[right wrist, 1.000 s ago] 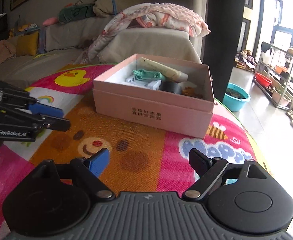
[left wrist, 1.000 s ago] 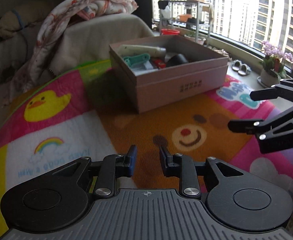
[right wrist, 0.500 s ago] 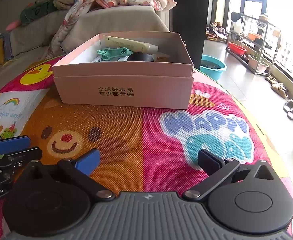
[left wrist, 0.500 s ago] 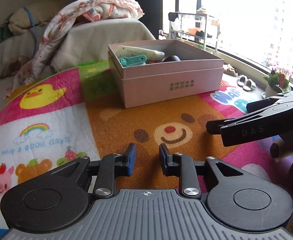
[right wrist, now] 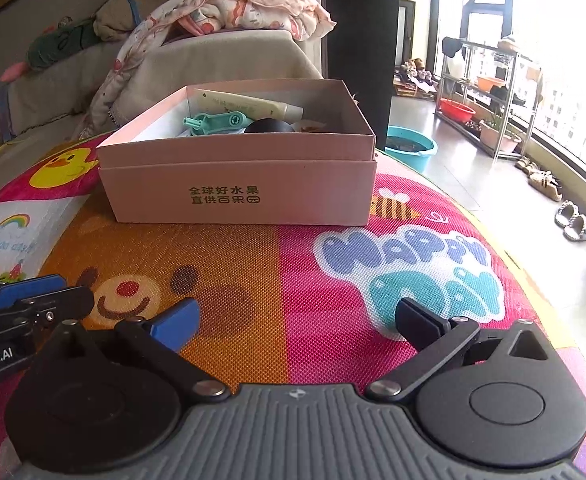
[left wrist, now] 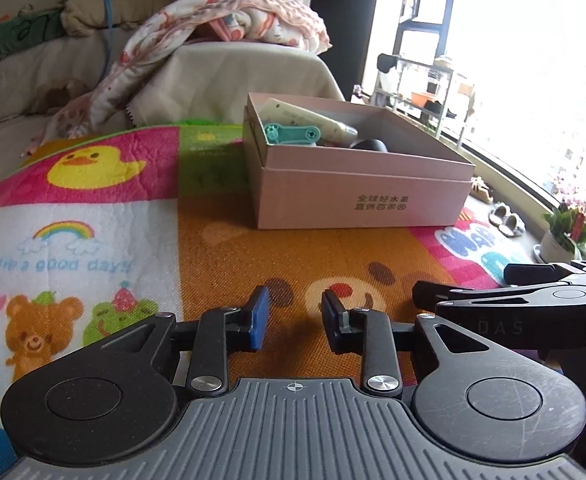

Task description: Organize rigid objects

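Over the colourful cartoon play mat (right wrist: 333,264), my left gripper (left wrist: 293,318) is opening with nothing between its jaws, my right gripper (right wrist: 297,320) gapes empty, both probably readying for the item-filled pink cardboard box (right wrist: 237,184) ahead.

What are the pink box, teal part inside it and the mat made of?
Pink box: matte paperboard, by its thin folded walls and printed lettering. Teal part: probably moulded plastic, smooth with round bosses. Mat: printed, with a fine woven-looking texture; fabric or embossed foam, unclear.
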Motion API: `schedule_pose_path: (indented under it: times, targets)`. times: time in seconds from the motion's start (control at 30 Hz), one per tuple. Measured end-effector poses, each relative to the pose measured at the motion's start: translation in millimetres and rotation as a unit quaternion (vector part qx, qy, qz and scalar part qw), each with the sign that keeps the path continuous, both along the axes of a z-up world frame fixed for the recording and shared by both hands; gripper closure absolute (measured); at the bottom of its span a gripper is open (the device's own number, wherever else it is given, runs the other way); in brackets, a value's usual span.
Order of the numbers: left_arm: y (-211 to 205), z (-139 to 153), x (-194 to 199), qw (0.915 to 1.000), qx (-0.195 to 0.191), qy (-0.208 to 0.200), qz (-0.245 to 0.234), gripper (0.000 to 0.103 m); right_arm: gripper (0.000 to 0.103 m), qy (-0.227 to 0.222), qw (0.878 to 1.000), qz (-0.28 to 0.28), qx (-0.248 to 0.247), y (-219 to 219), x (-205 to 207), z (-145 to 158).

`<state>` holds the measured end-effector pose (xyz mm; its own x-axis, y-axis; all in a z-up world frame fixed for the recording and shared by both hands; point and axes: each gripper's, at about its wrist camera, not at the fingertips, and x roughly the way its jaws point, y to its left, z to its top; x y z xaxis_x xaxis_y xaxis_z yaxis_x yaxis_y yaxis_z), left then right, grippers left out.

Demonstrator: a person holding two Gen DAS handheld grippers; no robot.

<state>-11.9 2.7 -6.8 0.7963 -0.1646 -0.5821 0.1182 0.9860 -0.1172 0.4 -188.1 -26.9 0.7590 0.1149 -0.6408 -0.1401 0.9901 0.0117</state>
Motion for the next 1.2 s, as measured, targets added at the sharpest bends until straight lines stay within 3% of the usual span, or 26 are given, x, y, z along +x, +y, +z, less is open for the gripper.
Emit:
schedule_pose_path:
  times: [0.13,0.33,0.53,1.2]
  targets:
    - [-6.4,-0.4,1.4,0.9999,0.014,0.0,-0.002,0.066,0.0,-0.002,1.0,-0.004,-0.003,1.6,0.7,-0.6]
    - [-5.6,-0.6,3.9,0.9999,0.002,0.001,0.011,0.066,0.0,-0.003,1.0,-0.004,-0.001,1.8,1.0,-1.0]
    - [-10.0,-0.4,3.4,0.9998,0.017,0.0,0.011,0.066,0.0,-0.002,1.0,-0.004,0.0,2.1,1.4,-1.0]
    - [-10.1,-0.5,3.5,0.9998,0.015,0.0,0.011,0.066,0.0,0.0,1.0,-0.008,-0.002,1.5,1.6,0.4]
